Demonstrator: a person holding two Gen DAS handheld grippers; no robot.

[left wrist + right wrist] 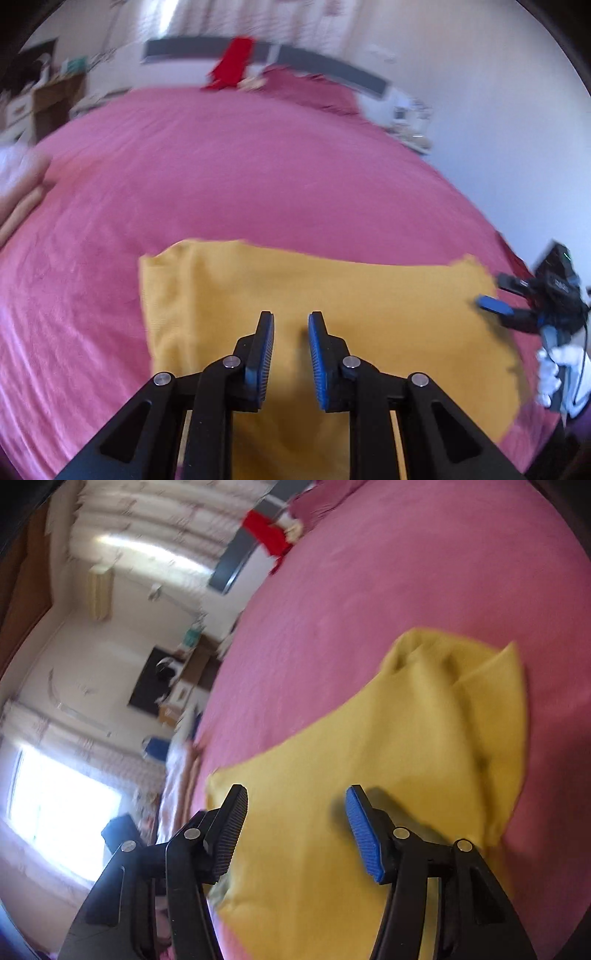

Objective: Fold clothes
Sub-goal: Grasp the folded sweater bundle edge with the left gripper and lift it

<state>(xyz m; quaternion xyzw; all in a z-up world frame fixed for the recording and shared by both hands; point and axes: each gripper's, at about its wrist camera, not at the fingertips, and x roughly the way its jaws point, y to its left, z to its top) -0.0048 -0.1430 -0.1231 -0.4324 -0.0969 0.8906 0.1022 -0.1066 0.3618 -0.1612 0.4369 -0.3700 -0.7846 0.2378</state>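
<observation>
A yellow garment [332,288] lies folded flat on the pink bed cover [240,177], with a fold line near its left edge. My left gripper [291,317] hovers over its near middle, jaws a little apart with nothing between the pads. At the garment's right edge my right gripper [496,293] is held by a white-gloved hand [550,373]. In the right wrist view the right gripper [297,792] stands open above the yellow garment [424,720], whose far corner is creased and doubled over. Nothing is gripped.
A red garment [234,62] lies at the head of the bed by the grey headboard [332,66] and a pink pillow [310,88]. Pale folded clothes [18,184] sit at the bed's left edge. A dresser [55,99] and a nightstand [410,122] flank the bed.
</observation>
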